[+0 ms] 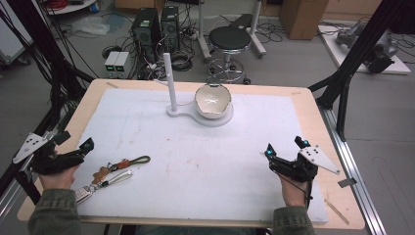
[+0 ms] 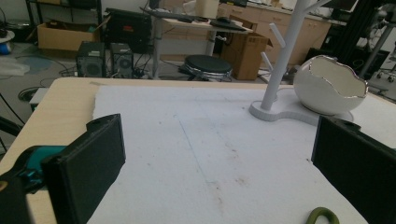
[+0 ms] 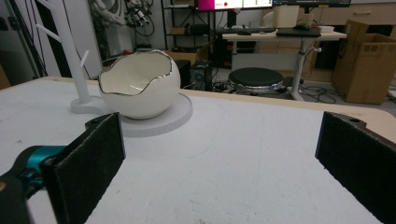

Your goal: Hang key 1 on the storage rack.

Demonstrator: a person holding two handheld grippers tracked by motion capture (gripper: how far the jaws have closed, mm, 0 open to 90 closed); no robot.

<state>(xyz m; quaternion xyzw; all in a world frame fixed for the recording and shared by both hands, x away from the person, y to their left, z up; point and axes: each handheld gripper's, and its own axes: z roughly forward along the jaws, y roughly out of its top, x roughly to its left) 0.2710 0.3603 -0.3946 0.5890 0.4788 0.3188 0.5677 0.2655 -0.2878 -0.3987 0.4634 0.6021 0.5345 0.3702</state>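
Lying just right of the spread, empty left gripper (image 1: 76, 148), the key bunch with olive-green loop (image 1: 110, 174) runs diagonally toward the table's middle; right gripper (image 1: 285, 148), also spread, sits well apart.

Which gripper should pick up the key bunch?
Left, probably. The left gripper sits open right beside the key bunch, while the right gripper, also open, is across the white mat.

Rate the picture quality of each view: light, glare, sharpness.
High view: even room light, soft shadows, slightly soft focus; the key bunch is small and its detail hard to read. Left gripper view: the egg-shaped bowl is sharp, with a bright glint on its rim. Right gripper view: the near black pads look blurred, and the monitors behind are overexposed.
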